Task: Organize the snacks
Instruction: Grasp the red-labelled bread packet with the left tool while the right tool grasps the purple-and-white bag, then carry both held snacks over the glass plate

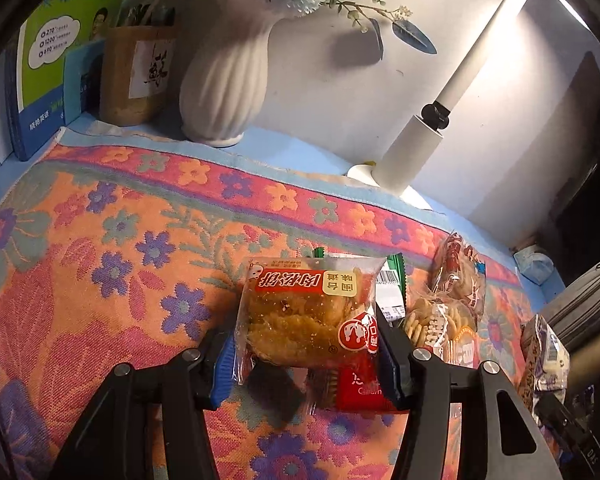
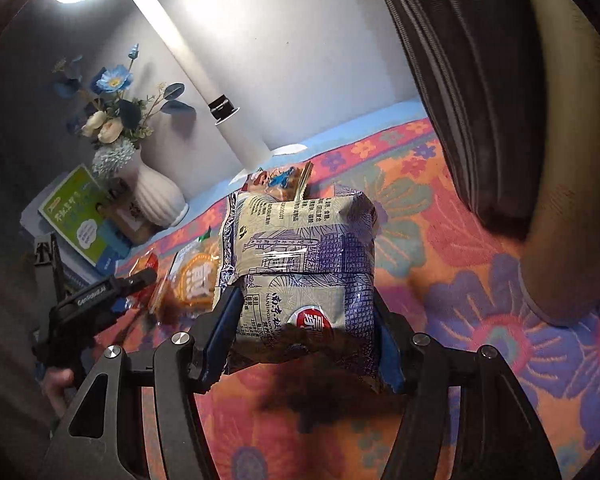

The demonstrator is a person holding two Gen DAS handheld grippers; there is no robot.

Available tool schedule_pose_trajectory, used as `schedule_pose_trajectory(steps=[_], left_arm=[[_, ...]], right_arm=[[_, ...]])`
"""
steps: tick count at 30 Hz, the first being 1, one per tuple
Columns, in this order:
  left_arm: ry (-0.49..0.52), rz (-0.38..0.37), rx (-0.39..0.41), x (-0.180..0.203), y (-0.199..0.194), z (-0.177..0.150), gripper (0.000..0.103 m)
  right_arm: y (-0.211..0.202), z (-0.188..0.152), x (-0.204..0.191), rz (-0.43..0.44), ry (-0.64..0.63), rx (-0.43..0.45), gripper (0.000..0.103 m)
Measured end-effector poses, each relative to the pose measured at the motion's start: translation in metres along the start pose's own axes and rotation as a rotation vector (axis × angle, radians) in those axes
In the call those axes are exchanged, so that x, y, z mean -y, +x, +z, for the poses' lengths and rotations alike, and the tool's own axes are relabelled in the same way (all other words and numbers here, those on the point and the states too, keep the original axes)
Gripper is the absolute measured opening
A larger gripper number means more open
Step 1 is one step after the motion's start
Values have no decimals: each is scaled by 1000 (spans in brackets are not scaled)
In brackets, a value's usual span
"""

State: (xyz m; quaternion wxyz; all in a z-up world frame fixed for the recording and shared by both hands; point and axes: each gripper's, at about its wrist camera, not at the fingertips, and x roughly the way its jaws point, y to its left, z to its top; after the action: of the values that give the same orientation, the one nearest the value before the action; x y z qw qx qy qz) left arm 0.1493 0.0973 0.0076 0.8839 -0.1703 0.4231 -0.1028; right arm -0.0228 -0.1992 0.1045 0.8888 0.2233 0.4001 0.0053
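While both packs hang clear of the floral cloth (image 1: 112,264), I note the left gripper (image 1: 306,364) clamped on a clear-wrapped pastry pack w/ red label (image 1: 304,316), pads pressing its two sides, above a red packet (image 1: 360,392). My right gripper (image 2: 304,344) grasps a blue-and-cream snack bag (image 2: 300,264) by its sides, shadow on the cloth beneath. Other snacks, incl. round cracker packs (image 1: 448,312), lie just right of the pastry; white vase (image 1: 224,76) and lamp (image 1: 432,136) stand far, at the wall.

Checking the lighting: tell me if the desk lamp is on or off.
On: the lamp's head glows bright white in the right wrist view.
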Motion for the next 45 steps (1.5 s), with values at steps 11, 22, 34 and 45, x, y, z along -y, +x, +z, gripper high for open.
schedule_pose_trajectory(steps=[11,22,34,45], left_arm=[[49,-96,-8,36,-46,-45,55],[242,-240,51,152,-125,-88,55],[496,-431,98,323,-172,-116,55],[661,-483,9,457,-120,-173,55]], right_arm=[[-67,-23,19,25,13,-12,60],[-142,-20,36,122,61,38,60],[-232,15,115,1,150,261,60],[-292,55,223,-175,259,375,60]])
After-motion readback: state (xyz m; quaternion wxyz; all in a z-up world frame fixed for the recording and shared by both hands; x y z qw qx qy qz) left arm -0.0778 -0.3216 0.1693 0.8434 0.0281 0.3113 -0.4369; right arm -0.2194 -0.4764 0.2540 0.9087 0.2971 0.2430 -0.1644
